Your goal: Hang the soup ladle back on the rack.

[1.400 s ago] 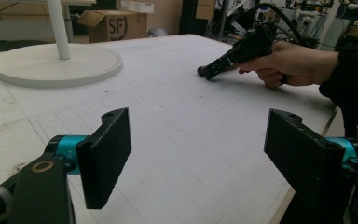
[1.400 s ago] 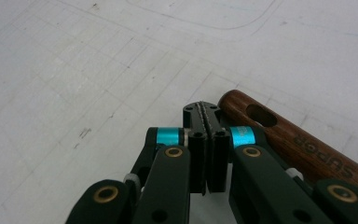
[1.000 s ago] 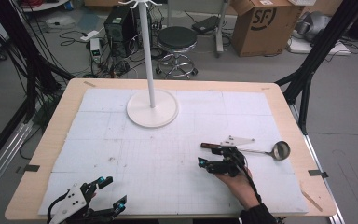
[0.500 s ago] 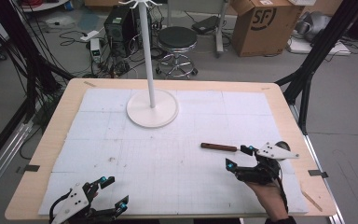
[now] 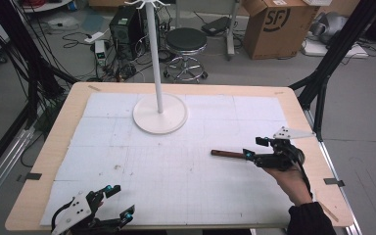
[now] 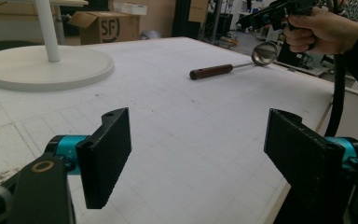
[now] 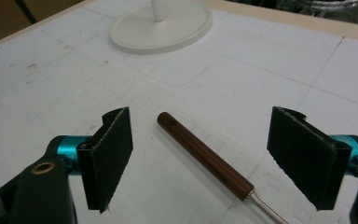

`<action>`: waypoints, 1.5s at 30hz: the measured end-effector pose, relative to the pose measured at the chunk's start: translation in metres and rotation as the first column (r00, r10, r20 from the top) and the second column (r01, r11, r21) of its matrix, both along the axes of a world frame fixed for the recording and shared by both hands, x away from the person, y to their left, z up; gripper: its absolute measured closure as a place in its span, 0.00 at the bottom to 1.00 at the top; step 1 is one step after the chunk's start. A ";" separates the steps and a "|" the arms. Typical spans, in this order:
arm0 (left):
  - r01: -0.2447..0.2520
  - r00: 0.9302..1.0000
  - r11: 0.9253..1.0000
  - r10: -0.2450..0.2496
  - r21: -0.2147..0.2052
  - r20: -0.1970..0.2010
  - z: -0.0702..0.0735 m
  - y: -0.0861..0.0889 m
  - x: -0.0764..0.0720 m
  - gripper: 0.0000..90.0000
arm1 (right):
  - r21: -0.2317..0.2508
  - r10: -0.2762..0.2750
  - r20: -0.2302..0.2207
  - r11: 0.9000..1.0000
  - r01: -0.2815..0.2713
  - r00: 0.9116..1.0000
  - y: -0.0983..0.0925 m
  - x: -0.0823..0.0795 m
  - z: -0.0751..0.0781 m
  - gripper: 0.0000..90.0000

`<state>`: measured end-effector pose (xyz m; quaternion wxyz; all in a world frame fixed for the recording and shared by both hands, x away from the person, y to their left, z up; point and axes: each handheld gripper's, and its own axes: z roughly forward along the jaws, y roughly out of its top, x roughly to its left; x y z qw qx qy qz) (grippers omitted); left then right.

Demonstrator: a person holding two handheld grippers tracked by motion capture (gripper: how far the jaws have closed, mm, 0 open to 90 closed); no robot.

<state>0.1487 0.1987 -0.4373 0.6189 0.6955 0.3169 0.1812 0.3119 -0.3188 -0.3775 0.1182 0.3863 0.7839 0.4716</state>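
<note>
Left gripper (image 5: 115, 201), jaws wide and empty, rests at the table's (image 5: 49, 161) near edge. Rightward, the ladle (image 7: 205, 162) lies flat on the mat; the right gripper (image 5: 253, 148), jaws just narrowing slightly yet wide, hovers over its wooden handle. Next, I judge: lower, close on the handle.

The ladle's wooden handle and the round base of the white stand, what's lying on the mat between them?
Nothing: in the high view the mat is bare between the ladle's wooden handle and the stand base. The right gripper view agrees.
</note>
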 end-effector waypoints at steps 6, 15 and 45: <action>0.018 1.000 1.000 -0.018 -0.015 -0.022 -0.003 -0.001 0.005 0.26 | -0.098 0.073 -0.125 0.992 -0.085 0.989 0.011 0.025 -0.025 0.28; 0.032 0.999 0.999 -0.031 0.004 -0.032 -0.005 -0.007 0.009 0.26 | -0.191 0.105 -0.256 0.969 -0.157 0.961 0.022 0.052 -0.045 0.35; 0.029 0.998 0.999 -0.030 -0.021 -0.050 -0.007 -0.005 0.011 0.26 | -0.526 0.179 -0.347 0.776 -0.349 0.921 0.061 0.064 -0.039 0.69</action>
